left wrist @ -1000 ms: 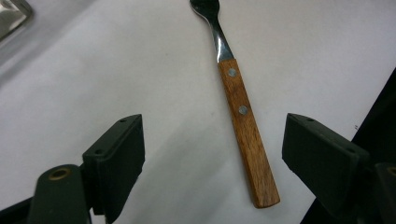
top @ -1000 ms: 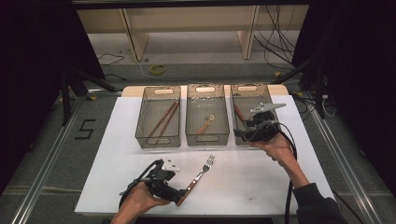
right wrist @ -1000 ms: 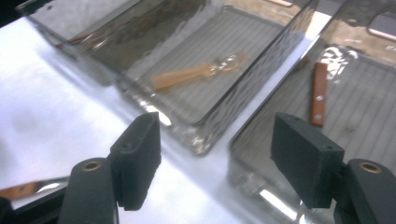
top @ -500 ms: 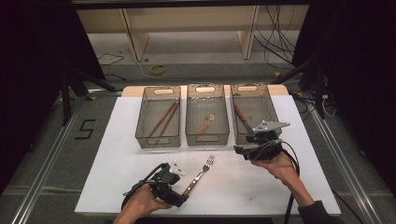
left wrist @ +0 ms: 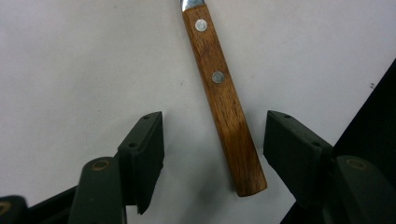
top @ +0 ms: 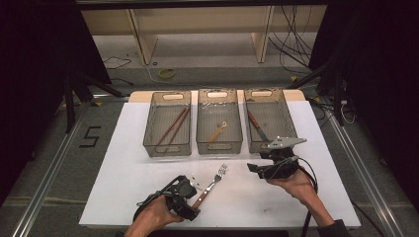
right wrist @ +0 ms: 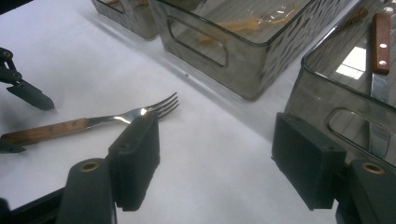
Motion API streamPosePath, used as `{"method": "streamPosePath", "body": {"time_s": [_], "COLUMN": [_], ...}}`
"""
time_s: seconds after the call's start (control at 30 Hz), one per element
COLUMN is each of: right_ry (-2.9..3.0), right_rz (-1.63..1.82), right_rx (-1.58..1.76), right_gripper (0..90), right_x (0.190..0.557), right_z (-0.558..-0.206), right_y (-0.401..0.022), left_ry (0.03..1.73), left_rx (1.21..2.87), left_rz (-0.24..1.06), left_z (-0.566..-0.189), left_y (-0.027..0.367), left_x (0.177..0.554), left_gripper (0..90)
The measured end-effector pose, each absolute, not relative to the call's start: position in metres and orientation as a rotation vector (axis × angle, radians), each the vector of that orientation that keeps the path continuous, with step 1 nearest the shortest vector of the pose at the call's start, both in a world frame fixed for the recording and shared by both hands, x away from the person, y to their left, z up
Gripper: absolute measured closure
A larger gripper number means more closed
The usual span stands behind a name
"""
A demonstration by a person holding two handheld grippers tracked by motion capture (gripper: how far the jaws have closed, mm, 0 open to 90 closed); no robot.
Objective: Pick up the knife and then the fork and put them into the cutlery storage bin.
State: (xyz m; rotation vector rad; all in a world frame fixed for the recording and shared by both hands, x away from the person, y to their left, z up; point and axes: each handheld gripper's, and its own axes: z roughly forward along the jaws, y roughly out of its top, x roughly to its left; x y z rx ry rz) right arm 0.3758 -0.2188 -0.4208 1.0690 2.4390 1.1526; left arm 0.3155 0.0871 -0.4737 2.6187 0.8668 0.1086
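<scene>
A fork (top: 213,181) with a wooden handle (left wrist: 224,98) lies on the white table top (top: 123,163), tines pointing toward the bins. My left gripper (top: 196,196) straddles the end of that handle. Its jaws have just been closing, and in the left gripper view (left wrist: 212,144) a gap still shows on each side of the wood. My right gripper (top: 253,169) hovers low in front of the right bin, open and holding nothing (right wrist: 215,154). The right gripper view also has the fork (right wrist: 93,122) off to the left.
Three grey see-through bins stand in a row at the back. The left bin (top: 167,154) holds brown sticks, the middle bin (top: 219,148) a spoon, the right bin (top: 258,148) a wooden-handled knife (right wrist: 380,46). Bare table lies between my hands.
My right hand has come back from the right bin toward the near side and sunk lower. The left gripper's jaws have narrowed around the fork handle; the fork has not moved.
</scene>
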Motion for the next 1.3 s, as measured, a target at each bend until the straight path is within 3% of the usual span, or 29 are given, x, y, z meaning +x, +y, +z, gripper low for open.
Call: {"method": "streamPosePath", "body": {"time_s": [0.6, 0.8, 1.03, 1.3], "right_ry": [2.456, 2.458, 2.460, 2.467], "right_rz": [1.150, 1.151, 1.152, 1.152], "right_rx": [1.075, 1.075, 1.073, 1.071], "right_gripper": [33.2, 33.4, 33.6, 33.9], "right_x": [0.372, 0.372, 0.372, 0.372], "right_z": [-0.425, -0.425, -0.425, -0.426], "right_y": [-0.219, -0.220, -0.220, -0.218], "left_ry": [0.847, 0.847, 0.839, 0.794], "left_rx": [2.660, 2.685, 2.693, 2.691], "left_rz": [0.104, 0.113, 0.108, 0.098], "left_z": [-0.473, -0.472, -0.471, -0.471], "left_y": [0.083, 0.081, 0.083, 0.088], "left_x": [0.319, 0.320, 0.323, 0.326], "left_gripper": [46.1, 52.5, 67.6, 74.9]}}
